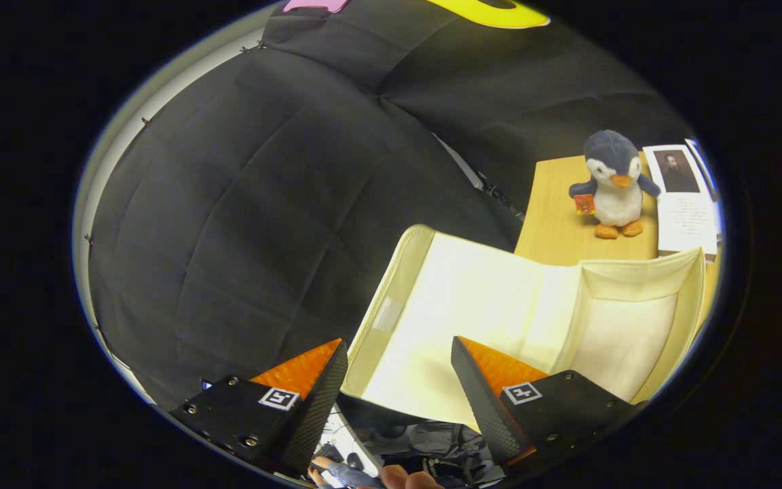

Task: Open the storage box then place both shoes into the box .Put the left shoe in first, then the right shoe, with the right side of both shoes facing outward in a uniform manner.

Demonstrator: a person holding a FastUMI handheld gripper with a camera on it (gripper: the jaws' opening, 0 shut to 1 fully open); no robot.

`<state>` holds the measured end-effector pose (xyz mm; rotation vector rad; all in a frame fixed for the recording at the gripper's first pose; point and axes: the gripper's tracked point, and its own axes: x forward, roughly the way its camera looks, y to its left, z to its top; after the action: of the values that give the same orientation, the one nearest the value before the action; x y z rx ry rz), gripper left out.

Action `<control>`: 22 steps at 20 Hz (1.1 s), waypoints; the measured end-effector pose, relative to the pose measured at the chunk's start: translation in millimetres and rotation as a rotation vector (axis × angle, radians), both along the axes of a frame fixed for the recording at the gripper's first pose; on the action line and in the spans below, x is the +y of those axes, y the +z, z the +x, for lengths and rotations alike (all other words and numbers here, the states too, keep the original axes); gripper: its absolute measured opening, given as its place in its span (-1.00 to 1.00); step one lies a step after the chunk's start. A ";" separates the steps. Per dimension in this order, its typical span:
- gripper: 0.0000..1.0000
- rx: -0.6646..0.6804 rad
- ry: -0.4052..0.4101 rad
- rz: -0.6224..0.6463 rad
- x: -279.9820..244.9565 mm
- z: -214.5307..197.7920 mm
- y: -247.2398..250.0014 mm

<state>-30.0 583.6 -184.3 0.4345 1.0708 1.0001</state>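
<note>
The cream storage box (628, 326) stands open just ahead of my fingers, its lid (459, 305) swung up and back so I look at the pale inner face. The hollow of the box lies beyond the right finger. My gripper (399, 350) is open, with only the lid's lower edge seen through the gap and nothing held. The left finger (309, 370) stands before the black cloth wall, the right finger (493, 370) in front of the lid.
A plush penguin (611, 185) stands on the wooden table (554, 224) behind the box, with a printed sheet (686, 204) beside it. A person's fingertips (408, 480) show below the fingers. Black cloth wall fills the space beyond the left finger.
</note>
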 end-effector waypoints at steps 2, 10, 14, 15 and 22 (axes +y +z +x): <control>0.87 -0.045 -0.005 -0.045 -13.1 5.8 -3.4; 0.88 -0.138 -0.074 -0.066 -76.3 30.5 13.4; 0.88 -0.138 -0.125 -0.068 -113.1 39.7 21.7; 0.87 -0.144 -0.136 -0.072 -123.6 42.7 22.7; 0.87 -0.166 -0.232 -0.119 -200.8 56.3 18.0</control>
<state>26.3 382.8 -166.3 0.3634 0.9026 0.7490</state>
